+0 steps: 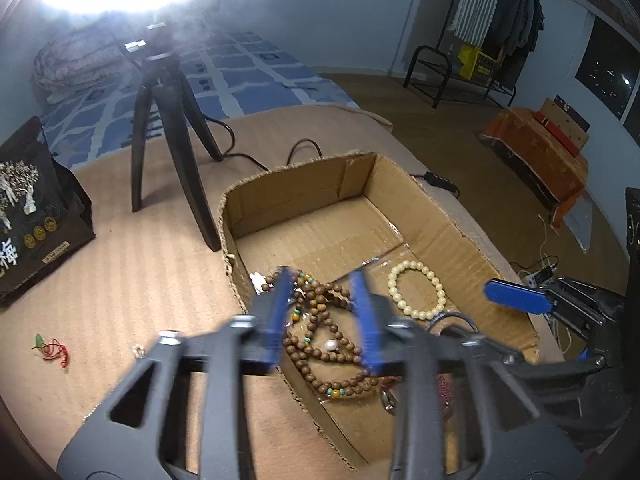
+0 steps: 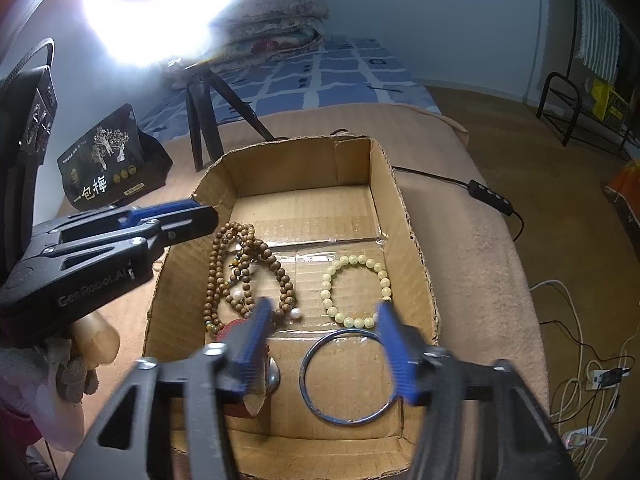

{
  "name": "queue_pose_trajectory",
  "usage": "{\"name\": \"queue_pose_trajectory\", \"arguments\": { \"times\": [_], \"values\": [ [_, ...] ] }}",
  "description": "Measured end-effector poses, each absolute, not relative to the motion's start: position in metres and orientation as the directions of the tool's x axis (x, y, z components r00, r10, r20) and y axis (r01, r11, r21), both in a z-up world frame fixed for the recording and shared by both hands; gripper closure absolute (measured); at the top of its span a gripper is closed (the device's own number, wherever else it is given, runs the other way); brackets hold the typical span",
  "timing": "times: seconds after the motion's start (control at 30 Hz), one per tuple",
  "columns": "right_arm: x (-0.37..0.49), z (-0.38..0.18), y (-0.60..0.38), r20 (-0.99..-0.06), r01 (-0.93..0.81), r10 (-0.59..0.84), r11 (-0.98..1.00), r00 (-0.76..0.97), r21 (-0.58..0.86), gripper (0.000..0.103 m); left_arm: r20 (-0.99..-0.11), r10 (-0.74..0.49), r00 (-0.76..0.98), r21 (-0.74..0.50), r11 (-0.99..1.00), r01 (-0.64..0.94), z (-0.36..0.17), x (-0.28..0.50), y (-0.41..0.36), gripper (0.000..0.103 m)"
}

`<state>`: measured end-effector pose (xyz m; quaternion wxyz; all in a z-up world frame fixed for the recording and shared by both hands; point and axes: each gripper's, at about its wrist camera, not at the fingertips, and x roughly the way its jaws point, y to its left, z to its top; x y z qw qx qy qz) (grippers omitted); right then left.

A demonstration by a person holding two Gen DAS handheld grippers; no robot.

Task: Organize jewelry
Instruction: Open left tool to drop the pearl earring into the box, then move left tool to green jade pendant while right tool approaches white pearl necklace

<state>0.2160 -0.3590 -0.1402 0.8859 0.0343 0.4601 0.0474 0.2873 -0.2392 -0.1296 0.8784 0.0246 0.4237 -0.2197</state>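
An open cardboard box (image 1: 304, 188) (image 2: 280, 164) sits on the tan cloth. Inside lie a long brown wooden bead necklace (image 1: 320, 320) (image 2: 212, 280), a cream bead bracelet (image 1: 394, 280) (image 2: 326, 292) and a silver bangle (image 2: 308, 384). My left gripper (image 1: 320, 280) hangs open over the necklace, its blue pads apart and pressing on nothing. My right gripper (image 2: 324, 306) stands open above the bangle and the bracelet, holding nothing. On the cloth left of the box lie a red cord with a green pendant (image 1: 52, 348) and a small ring (image 1: 138, 350).
A black tripod (image 1: 172, 140) stands behind the box under a glaring ring light. A dark snack bag (image 1: 36, 208) is at the far left. Cables and an inline switch (image 2: 492, 196) trail off the right edge. A gloved hand (image 2: 76, 376) holds the left gripper.
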Motion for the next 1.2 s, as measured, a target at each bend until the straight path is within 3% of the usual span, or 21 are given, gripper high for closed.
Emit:
{"name": "queue_pose_trajectory", "arguments": {
  "times": [0.17, 0.23, 0.27, 0.8, 1.2],
  "values": [
    [0.215, -0.140, -0.357, -0.811, -0.056, 0.103, 0.995, 0.575, 0.086, 0.023, -0.753, -0.352, 0.555, -0.133, 0.909, 0.396, -0.127, 0.288, -0.237, 0.056],
    [0.215, -0.140, -0.356, -0.810, -0.053, 0.097, 0.995, 0.579, 0.081, 0.016, -0.750, -0.349, 0.562, -0.133, 0.912, 0.388, -0.125, 0.287, -0.235, 0.041],
    [0.214, -0.139, -0.355, -0.808, -0.053, 0.095, 0.995, 0.581, 0.079, 0.016, -0.747, -0.349, 0.565, -0.134, 0.912, 0.387, -0.125, 0.286, -0.234, 0.039],
    [0.203, -0.111, -0.326, -0.793, -0.071, 0.074, 0.997, 0.604, 0.039, 0.008, -0.728, -0.348, 0.590, -0.135, 0.917, 0.374, -0.096, 0.270, -0.200, 0.039],
    [0.191, -0.084, -0.278, -0.773, -0.114, 0.098, 0.993, 0.627, 0.033, 0.008, -0.702, -0.333, 0.629, -0.126, 0.928, 0.350, -0.068, 0.252, -0.130, 0.039]
  ]
}}
